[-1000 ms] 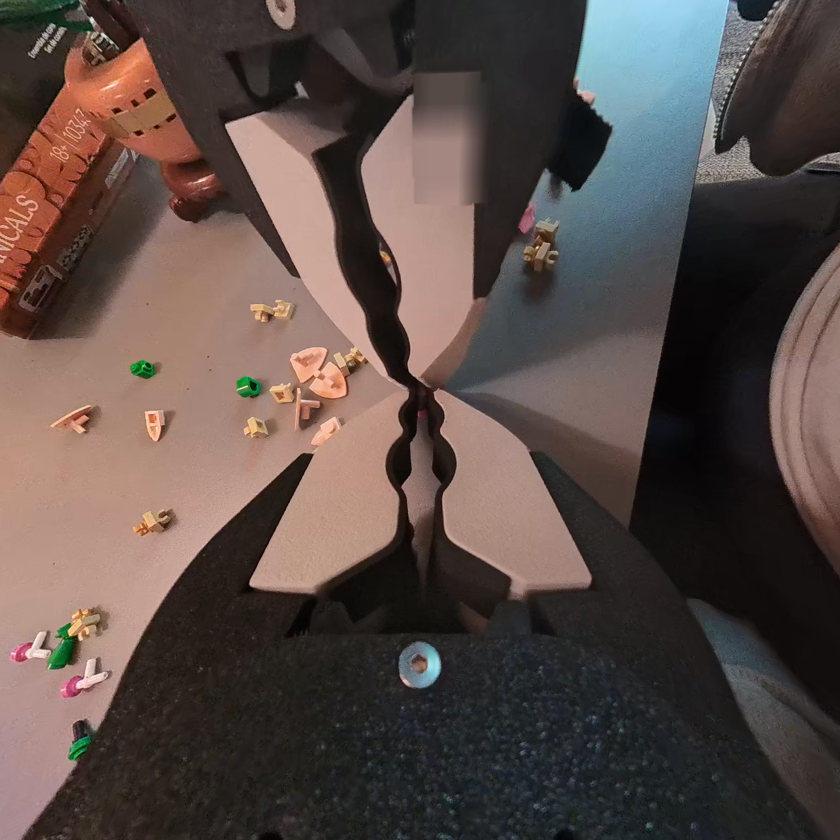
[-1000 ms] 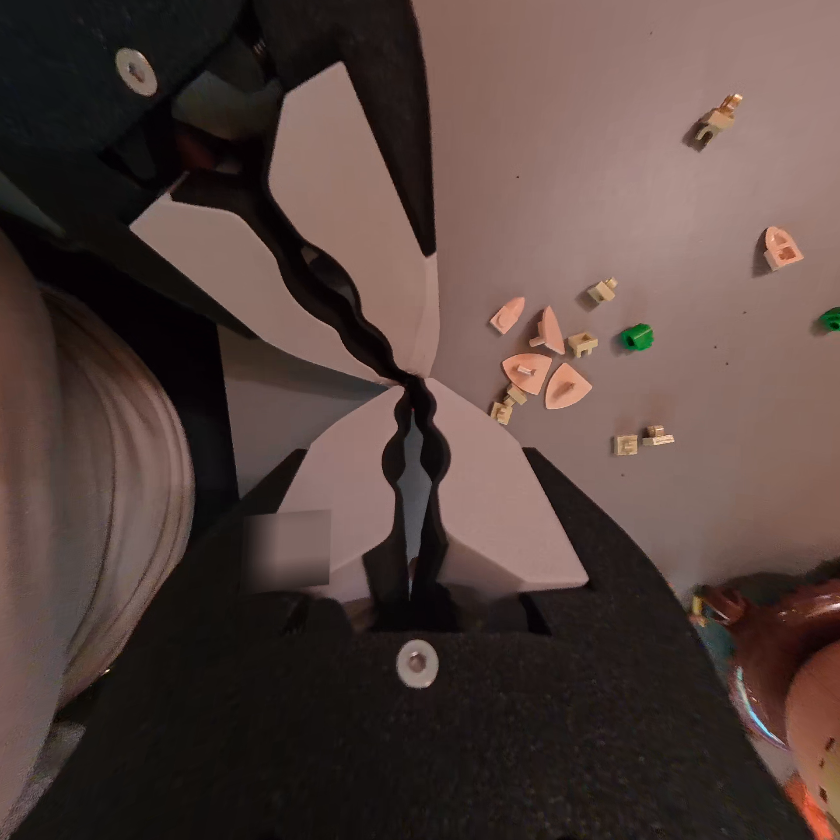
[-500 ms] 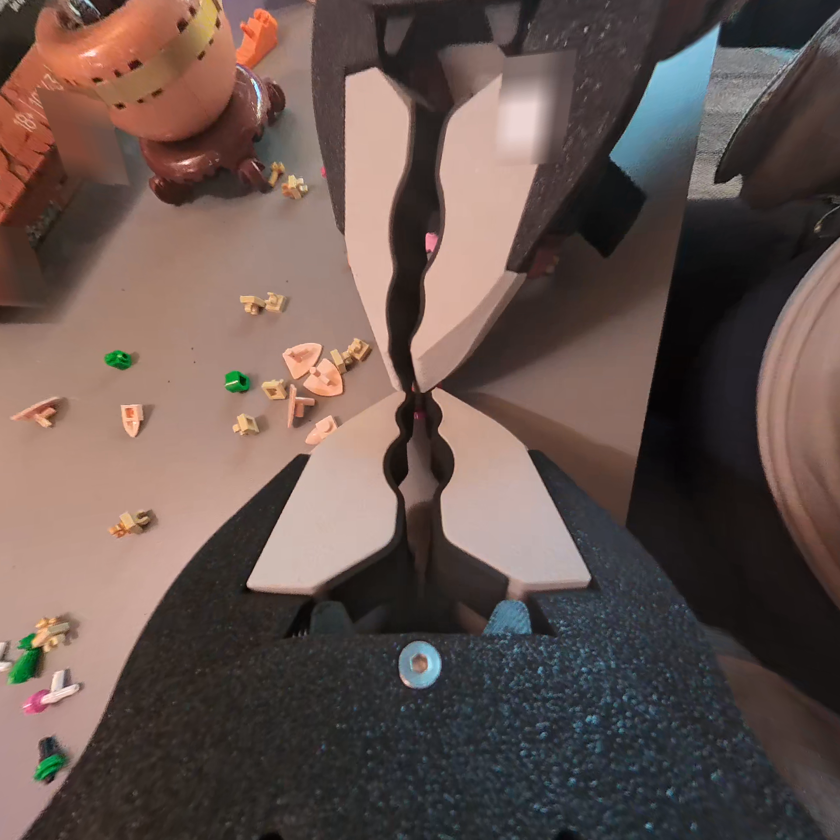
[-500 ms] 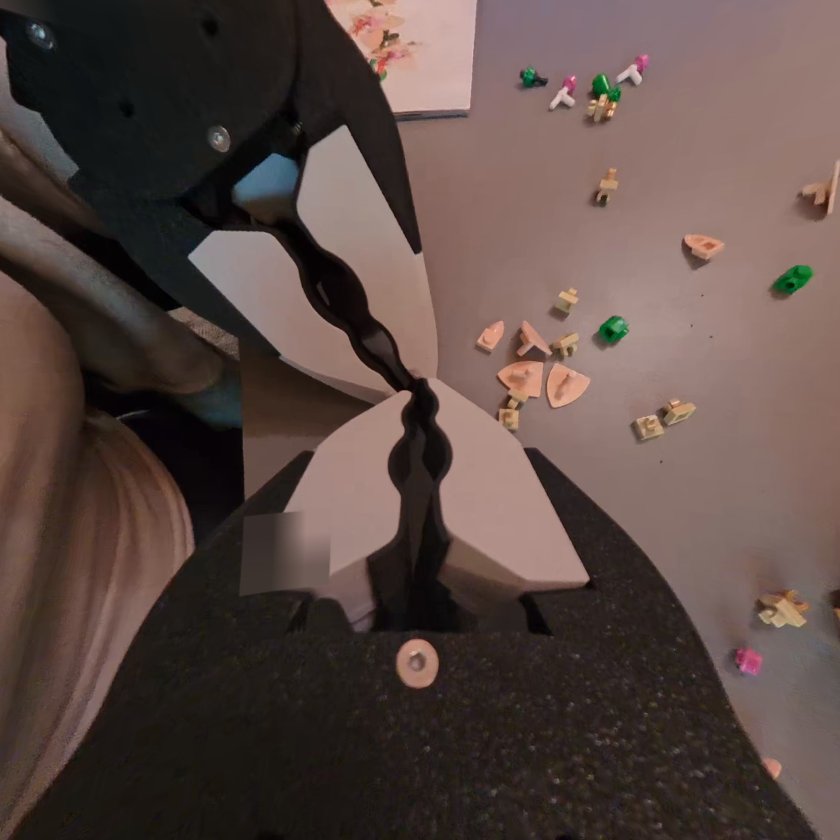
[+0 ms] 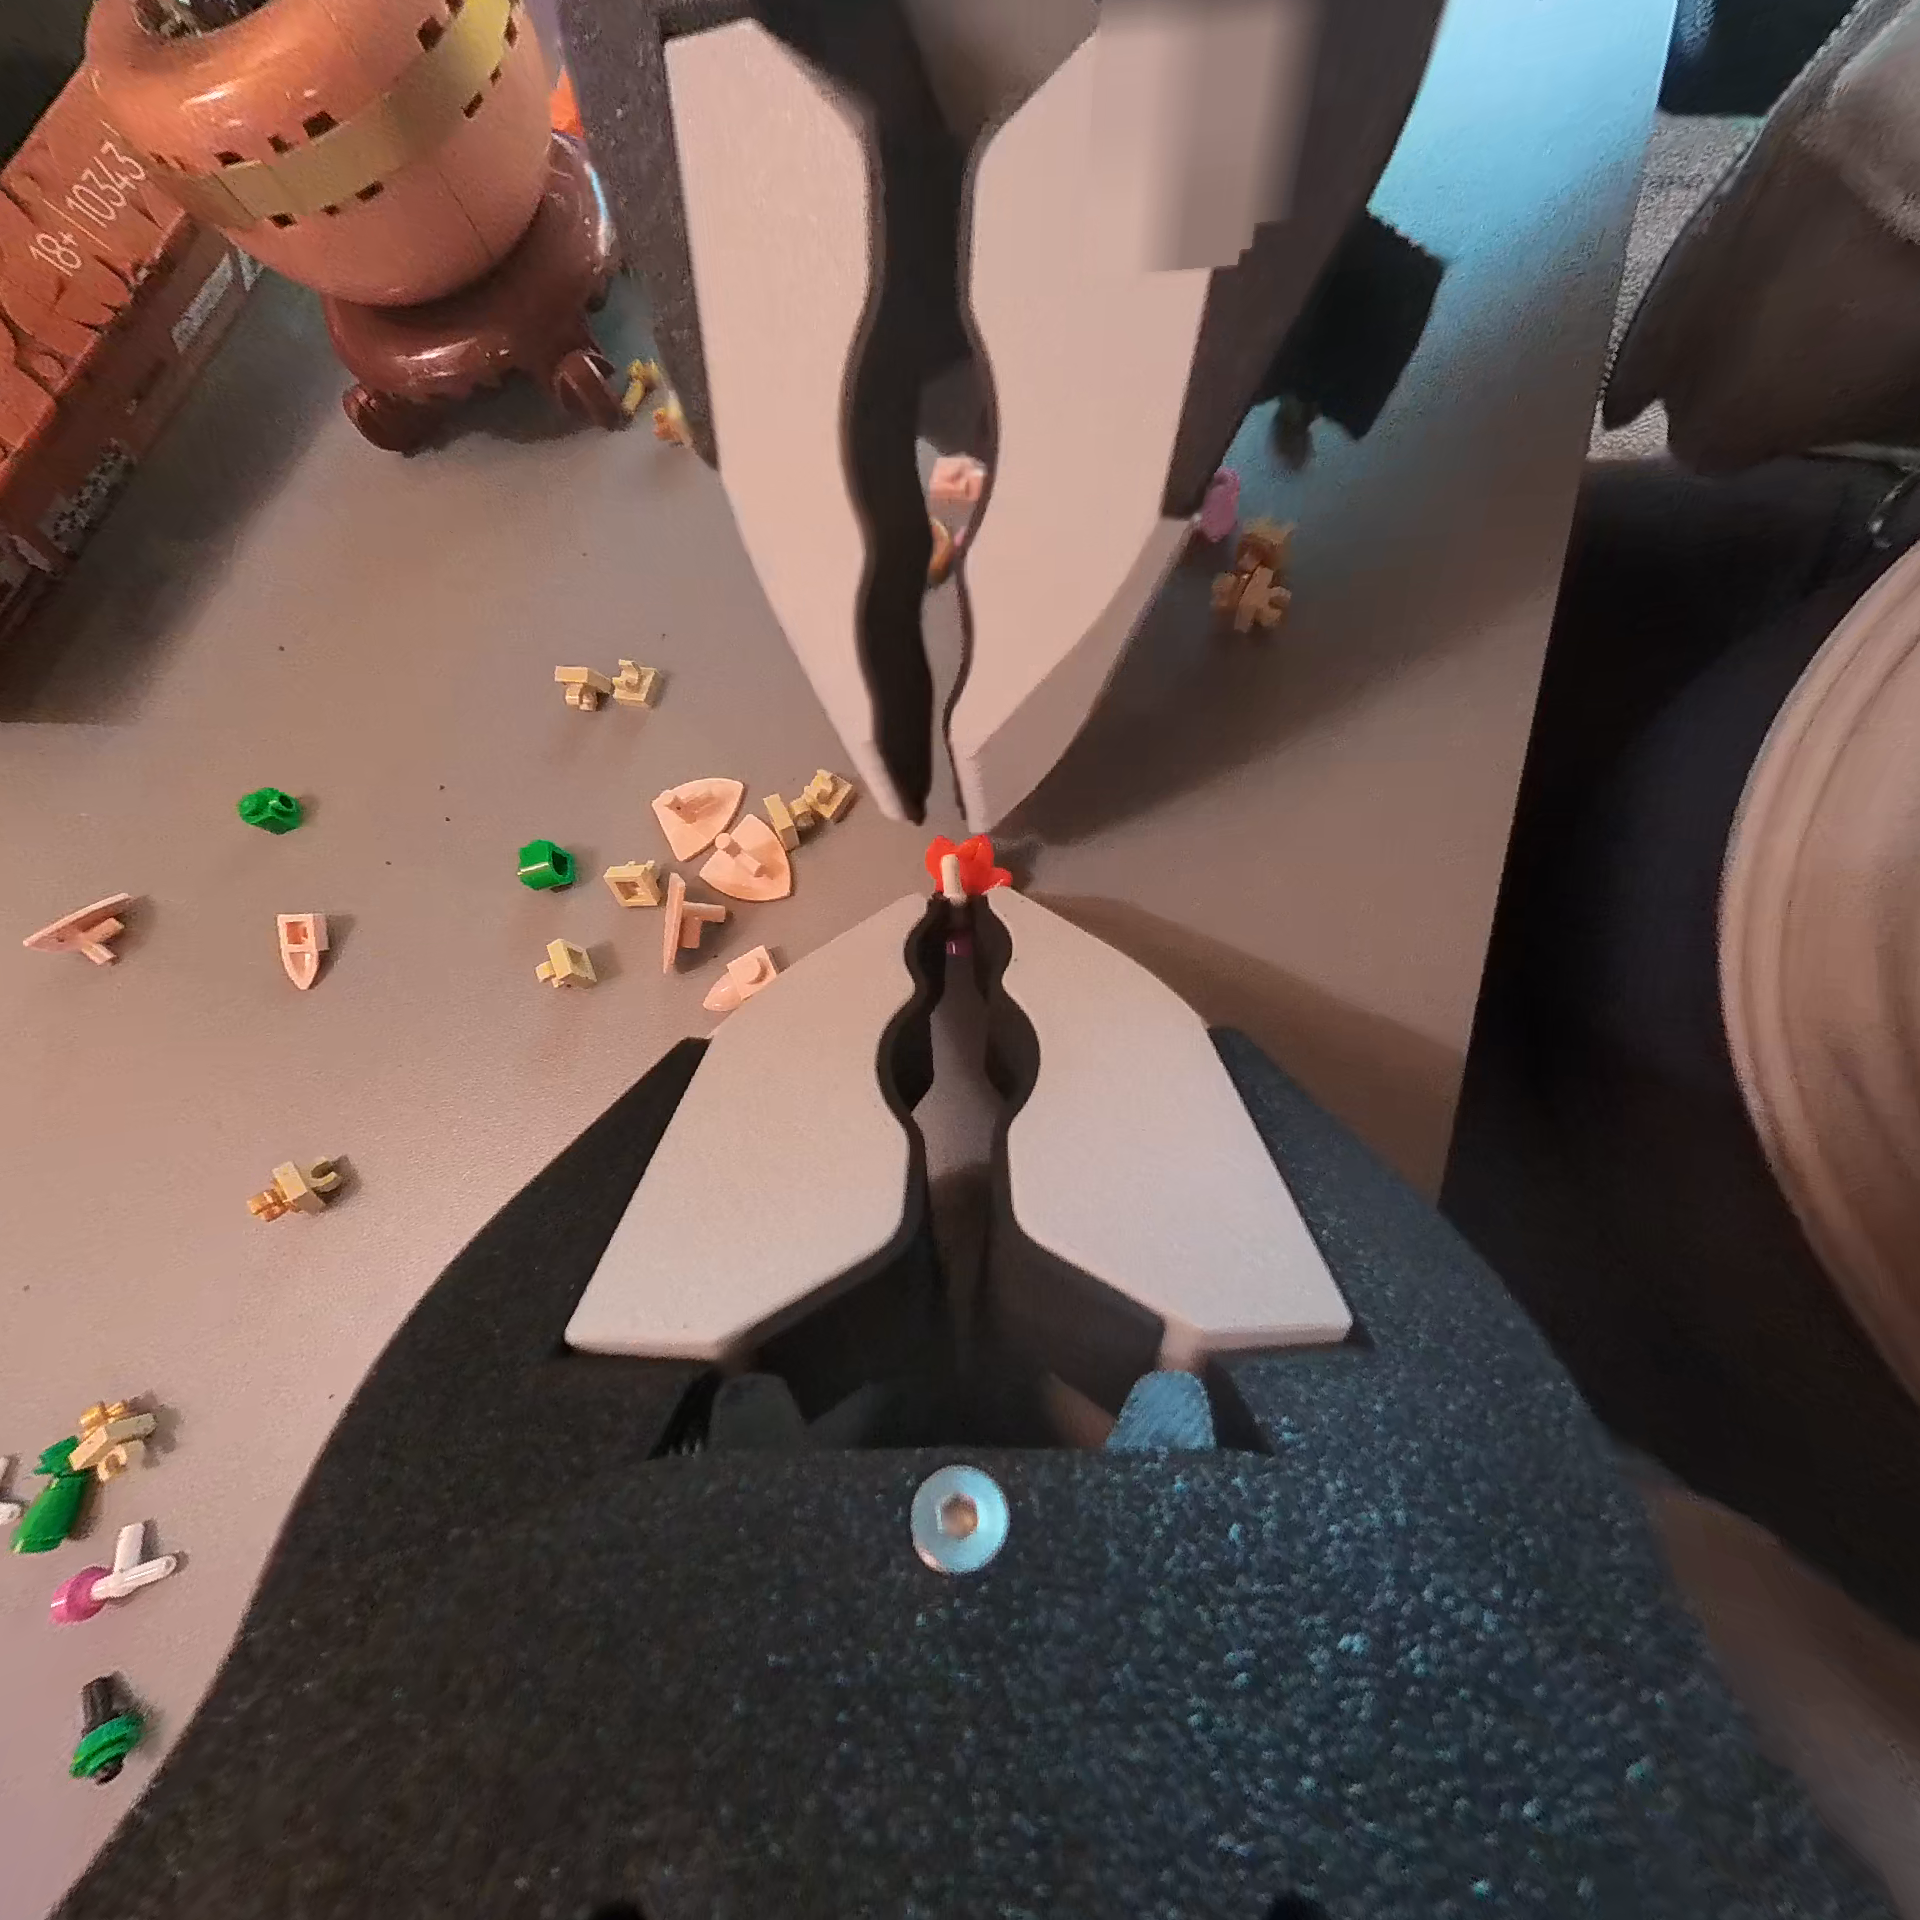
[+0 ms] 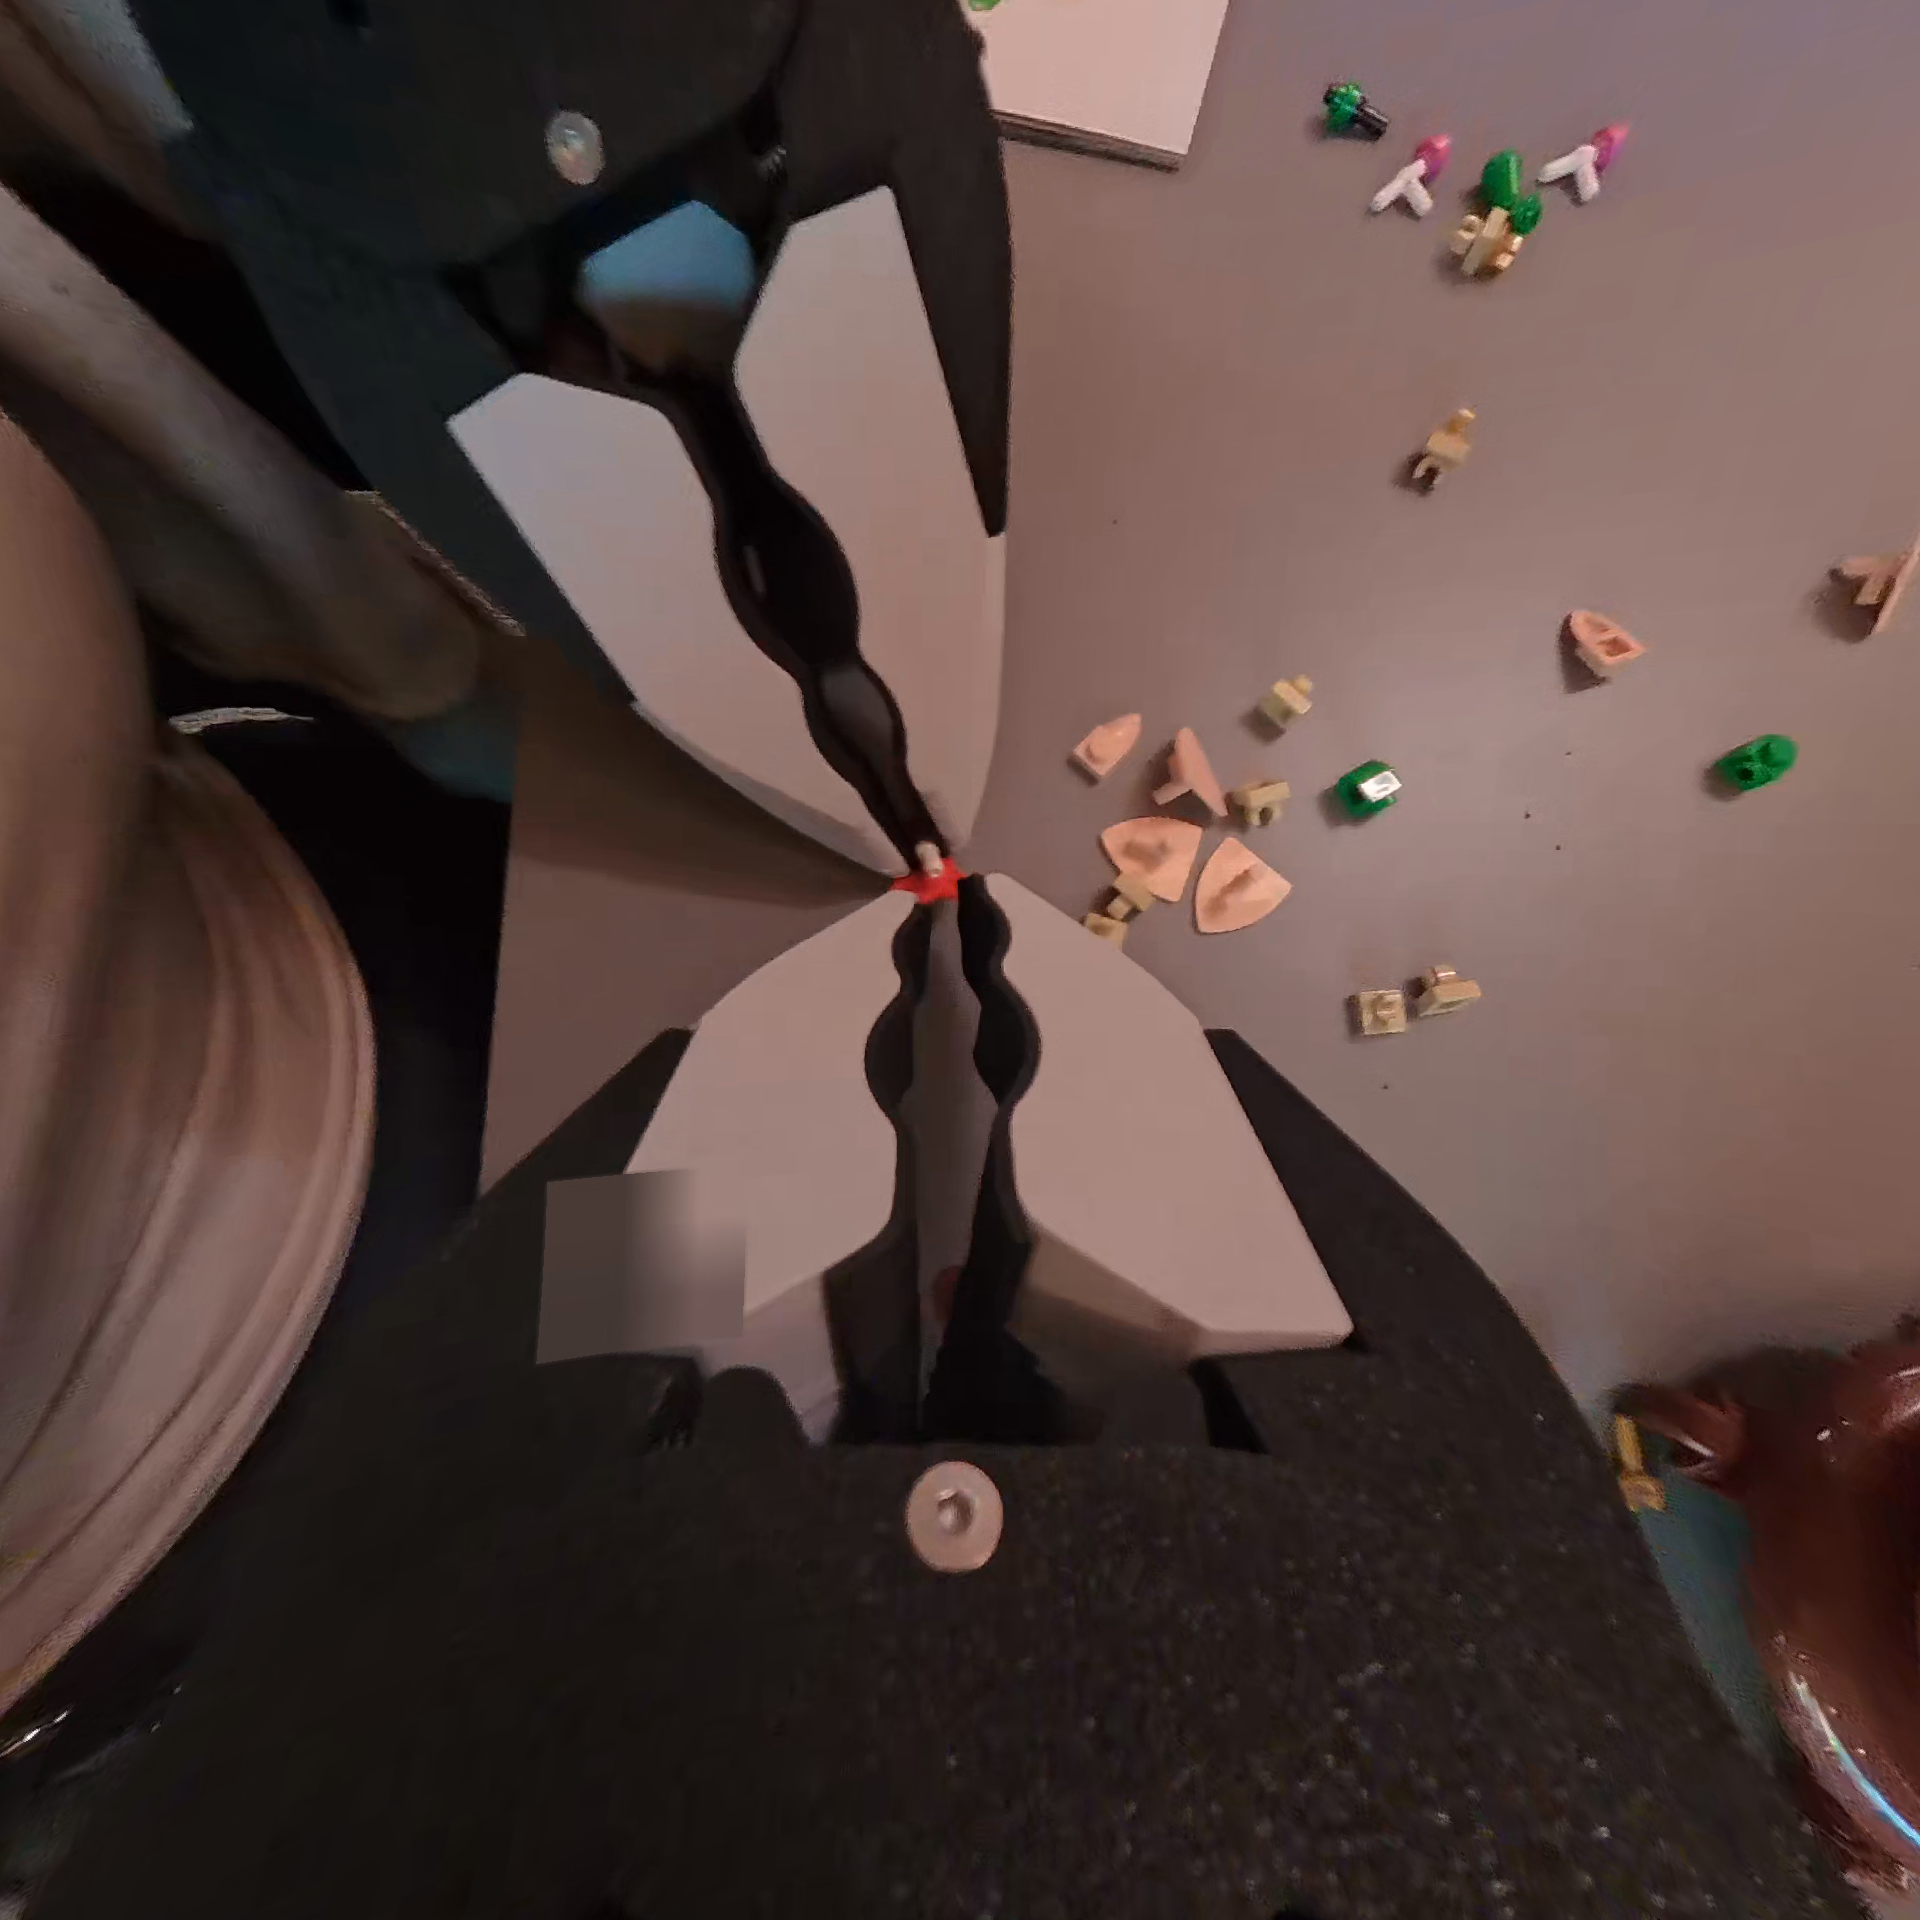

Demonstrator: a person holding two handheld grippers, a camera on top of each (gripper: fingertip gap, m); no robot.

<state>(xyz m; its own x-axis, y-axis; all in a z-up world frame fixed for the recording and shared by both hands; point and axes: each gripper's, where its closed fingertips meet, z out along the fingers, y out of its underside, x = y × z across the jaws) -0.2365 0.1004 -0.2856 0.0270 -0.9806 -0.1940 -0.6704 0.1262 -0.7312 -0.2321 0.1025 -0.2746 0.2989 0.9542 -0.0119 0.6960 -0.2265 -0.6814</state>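
— Starting at the left, what is there?

— A brick-patterned cardboard box at the edge, and next to it a brown and terracotta toy-brick pot. Both stand on the grey tabletop. Small loose pieces lie nearer the middle: round green studs and peach shield-shaped tiles.

— And the grippers?

— They are tip to tip at the centre. The left gripper is clamped on a thin white peg. A small red flower-shaped piece sits on the peg's free end, above the table near its right edge.

— Was the red piece showing before?

— No. Half a second ago the two sets of tips were pressed together and hid it. Now they have drawn slightly apart and it is exposed between them.

— What about the right gripper?

— Its jaws are almost together, right at the red piece. I cannot tell whether they pinch it or only touch it. Further right there is only a person's pale ribbed clothing.
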